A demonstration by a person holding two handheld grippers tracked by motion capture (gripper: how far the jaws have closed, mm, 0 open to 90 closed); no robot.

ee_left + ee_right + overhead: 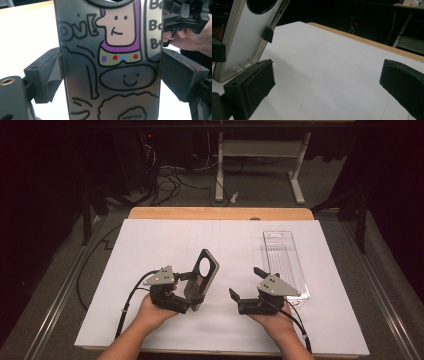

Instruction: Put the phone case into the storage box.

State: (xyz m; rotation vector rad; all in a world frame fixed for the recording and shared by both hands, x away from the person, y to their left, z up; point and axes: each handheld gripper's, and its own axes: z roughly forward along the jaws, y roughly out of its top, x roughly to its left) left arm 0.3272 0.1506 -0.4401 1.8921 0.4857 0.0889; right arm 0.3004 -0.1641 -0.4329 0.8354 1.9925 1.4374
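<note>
We hold a two-jaw gripper in each hand over a desk covered in white paper. Our left gripper is clamped across the width of a phone case, lifting it tilted above the middle of the desk; in the left gripper view the case shows a glossy cartoon print, with both jaws pressing on its long edges. Our right gripper hovers just to the right of the case with its jaws wide apart and nothing between them. In the right gripper view the case's pale inner side and round camera hole stand close at the left. A clear plastic package lies flat on the desk to the right, behind the right hand. We judge the step in hand to be a handover or a two-gripper hold: to do it well, we should keep the left grip steady, bring the right gripper in squarely over a free edge, and close gently, since the glossy case may slip.
</note>
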